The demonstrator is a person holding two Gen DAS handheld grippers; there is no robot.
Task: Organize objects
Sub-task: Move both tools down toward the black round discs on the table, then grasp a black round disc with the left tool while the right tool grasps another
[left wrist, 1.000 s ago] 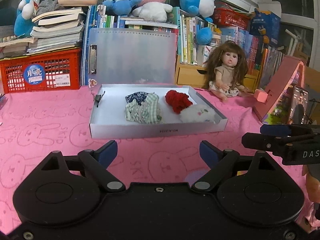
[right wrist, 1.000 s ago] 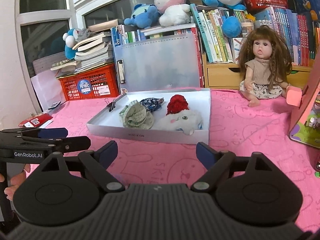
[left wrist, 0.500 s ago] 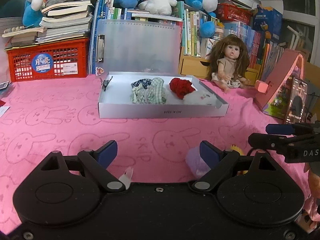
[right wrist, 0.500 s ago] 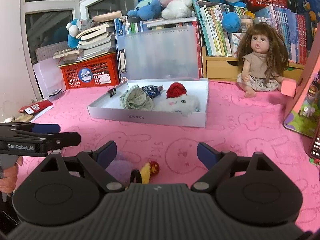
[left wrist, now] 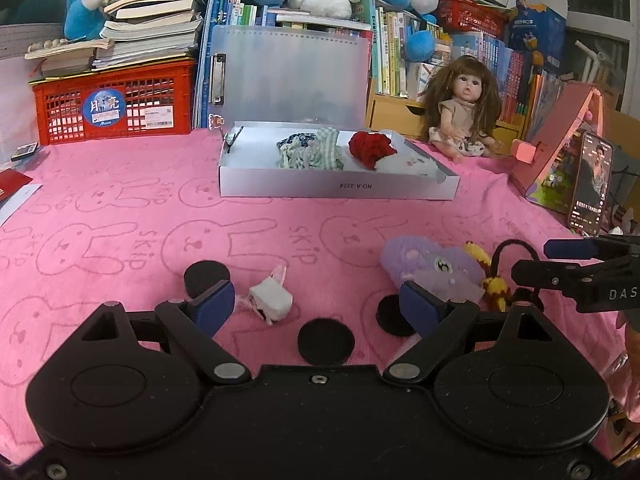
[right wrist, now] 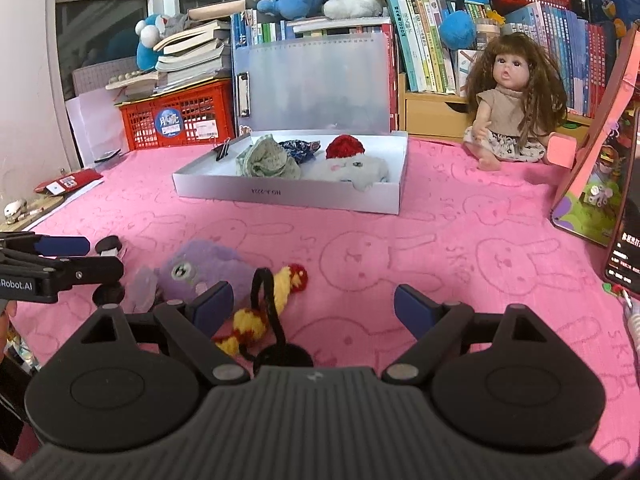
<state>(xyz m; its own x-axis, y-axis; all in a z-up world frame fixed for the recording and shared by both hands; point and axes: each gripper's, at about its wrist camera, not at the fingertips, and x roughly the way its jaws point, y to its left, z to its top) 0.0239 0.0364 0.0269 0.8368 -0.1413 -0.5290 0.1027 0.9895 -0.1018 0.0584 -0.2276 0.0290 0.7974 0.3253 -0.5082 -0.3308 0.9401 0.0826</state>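
A white shallow box on the pink cloth holds checked fabric pieces, a red knitted piece and a white plush. Near me lie a purple plush, a yellow-red yarn toy with a black loop, a small white bunny piece and three black discs. My left gripper is open above the bunny piece and discs. My right gripper is open, its left finger beside the yarn toy.
A doll sits right of the box. A pink toy house and a phone stand at the right. A red crate with books, a clear folder and bookshelves with plush toys line the back.
Both grippers have pulled back from the box and tilted down, bringing the purple plush, yarn toy, bunny piece and black discs into view. Both stay open.
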